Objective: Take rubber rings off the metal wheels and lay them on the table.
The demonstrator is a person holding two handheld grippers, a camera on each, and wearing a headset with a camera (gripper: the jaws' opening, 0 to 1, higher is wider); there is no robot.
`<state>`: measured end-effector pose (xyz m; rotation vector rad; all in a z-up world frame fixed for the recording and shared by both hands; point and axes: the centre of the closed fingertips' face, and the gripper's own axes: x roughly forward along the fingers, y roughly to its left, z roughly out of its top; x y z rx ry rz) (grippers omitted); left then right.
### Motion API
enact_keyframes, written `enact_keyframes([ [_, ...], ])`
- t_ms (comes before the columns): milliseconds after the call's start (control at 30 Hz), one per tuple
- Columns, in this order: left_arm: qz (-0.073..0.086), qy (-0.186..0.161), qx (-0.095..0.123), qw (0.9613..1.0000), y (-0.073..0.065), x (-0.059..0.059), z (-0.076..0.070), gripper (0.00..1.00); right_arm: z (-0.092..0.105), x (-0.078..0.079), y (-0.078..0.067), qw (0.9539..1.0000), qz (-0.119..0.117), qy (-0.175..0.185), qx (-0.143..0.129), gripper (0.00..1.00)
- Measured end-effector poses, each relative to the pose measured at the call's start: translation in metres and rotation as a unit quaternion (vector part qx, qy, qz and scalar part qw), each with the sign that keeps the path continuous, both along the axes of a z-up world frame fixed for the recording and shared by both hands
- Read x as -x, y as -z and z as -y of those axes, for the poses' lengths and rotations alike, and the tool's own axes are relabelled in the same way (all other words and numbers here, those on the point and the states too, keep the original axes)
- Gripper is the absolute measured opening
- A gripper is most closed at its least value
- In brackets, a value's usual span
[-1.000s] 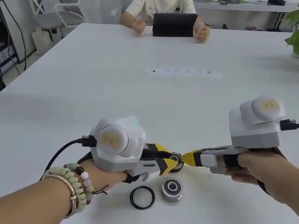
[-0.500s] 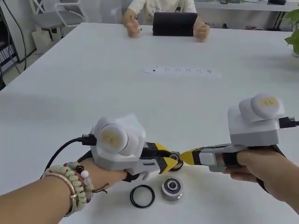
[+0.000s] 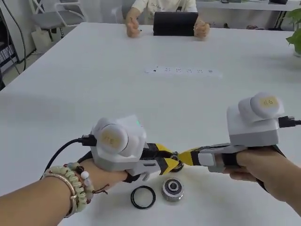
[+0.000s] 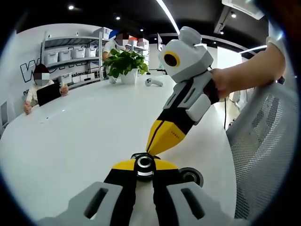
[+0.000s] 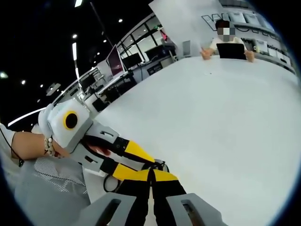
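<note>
Held wheel [image 4: 144, 167] hangs just above the table [image 3: 94, 89], betw. the two tools. L gripper [image 4: 144, 162] has its fingers pinching the wheel by opp. sides of the rim, hub face toward its own body, so the rim's far edge faces the R gripper [image 5: 151, 172]. R fingers are pressed together, tip touching that far edge; can't tell if rubber is nipped. Prob. R does the peel, pulling away from the held wheel. A freed ring [image 3: 143, 197] and bare wheel [image 3: 172, 189] lie on the table, person-side of it.
</note>
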<state>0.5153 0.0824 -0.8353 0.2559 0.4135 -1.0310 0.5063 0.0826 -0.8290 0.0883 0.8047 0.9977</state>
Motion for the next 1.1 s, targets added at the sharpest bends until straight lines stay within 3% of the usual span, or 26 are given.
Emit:
enact_keyframes([
  [233,0.000,-0.001,0.002,1.0000,0.000,0.000,0.000,0.07,-0.005,0.001,-0.004,0.9999,0.001,-0.007,-0.013,0.00],
  [300,0.000,-0.001,0.002,1.0000,0.000,0.000,0.000,0.07,-0.011,0.004,-0.013,0.9989,-0.005,-0.009,-0.047,0.00],
  [400,-0.001,-0.002,0.003,1.0000,0.000,0.000,0.000,0.07,-0.008,0.000,-0.012,0.9995,0.012,-0.010,-0.026,0.00],
  [567,0.001,-0.003,0.002,1.0000,-0.001,0.000,0.000,0.07,-0.002,-0.001,-0.001,0.9999,0.012,-0.008,0.000,0.00],
  [800,0.002,-0.010,-0.001,0.9999,-0.001,0.000,0.000,0.07,0.002,-0.002,0.005,1.0000,0.003,-0.001,0.009,0.00],
  [1033,-0.008,-0.018,-0.004,0.9998,-0.001,0.000,0.001,0.09,0.004,-0.003,0.005,0.9999,0.005,0.004,0.014,0.00],
  [1100,-0.017,-0.022,0.001,0.9996,-0.001,0.000,0.002,0.10,0.004,-0.003,0.004,0.9999,0.006,0.005,0.013,0.00],
])
